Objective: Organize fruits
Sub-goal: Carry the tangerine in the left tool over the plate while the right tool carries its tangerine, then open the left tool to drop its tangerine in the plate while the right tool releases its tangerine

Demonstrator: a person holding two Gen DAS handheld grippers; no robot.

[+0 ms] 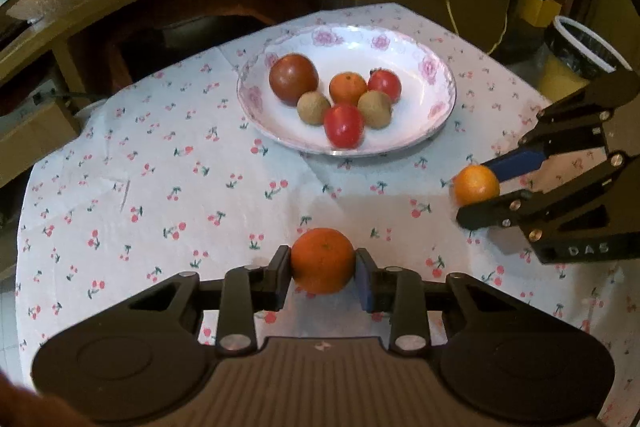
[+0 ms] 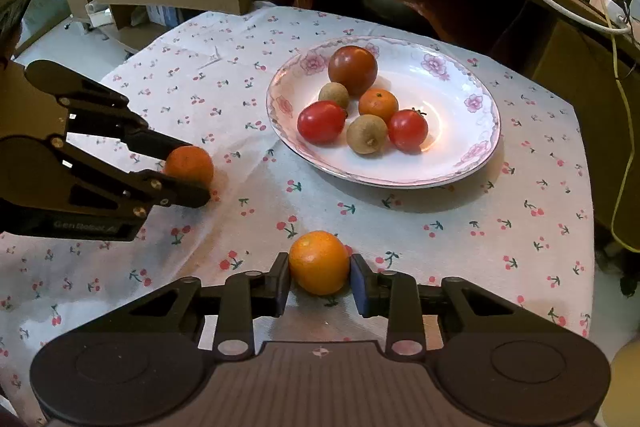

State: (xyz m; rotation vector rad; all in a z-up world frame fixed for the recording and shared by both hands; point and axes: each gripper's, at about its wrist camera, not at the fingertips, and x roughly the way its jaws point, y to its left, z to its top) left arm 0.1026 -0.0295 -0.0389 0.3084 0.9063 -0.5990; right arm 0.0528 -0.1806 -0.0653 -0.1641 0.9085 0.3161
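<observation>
Fingers (image 1: 280,277) of the left gripper (image 1: 323,277) and right gripper (image 2: 320,281) each clamp an orange (image 1: 322,261) (image 2: 319,262) at its widest girth on the surface, light, firm-skinned, likely to roll.

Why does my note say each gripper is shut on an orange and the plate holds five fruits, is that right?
The count is wrong: the plate holds six fruits, as the right wrist view shows. The rest stands: the left gripper is shut on one orange and the right gripper on the other orange.
</observation>
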